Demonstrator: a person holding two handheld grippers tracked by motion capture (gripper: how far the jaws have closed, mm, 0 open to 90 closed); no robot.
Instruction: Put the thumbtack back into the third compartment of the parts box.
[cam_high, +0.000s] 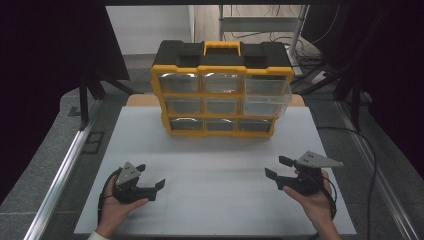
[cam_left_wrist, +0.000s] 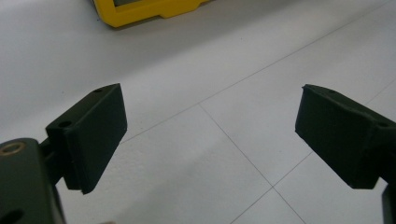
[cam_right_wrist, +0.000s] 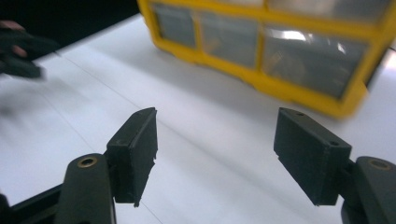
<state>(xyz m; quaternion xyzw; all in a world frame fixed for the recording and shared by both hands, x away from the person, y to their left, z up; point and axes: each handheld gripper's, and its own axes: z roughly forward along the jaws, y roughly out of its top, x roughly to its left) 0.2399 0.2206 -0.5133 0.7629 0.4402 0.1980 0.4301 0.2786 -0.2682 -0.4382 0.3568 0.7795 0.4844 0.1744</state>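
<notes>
A yellow and black drawer organizer stands at the far middle of the white table, with three rows of clear drawers; the two upper right drawers stick out a little. My left gripper rests low over the near left of the table, open, with nothing between its jaws. My right gripper hovers over the near right, open and empty too. In the right gripper view the organizer's lower drawers lie ahead of my open right gripper. The left gripper view has my left gripper over bare table, the organizer's yellow corner at the top.
Dark curtains flank the table on both sides. Metal rails run along the table's left and right edges. Cables lie on the floor behind the organizer. The other hand appears blurred at the far left of the right gripper view.
</notes>
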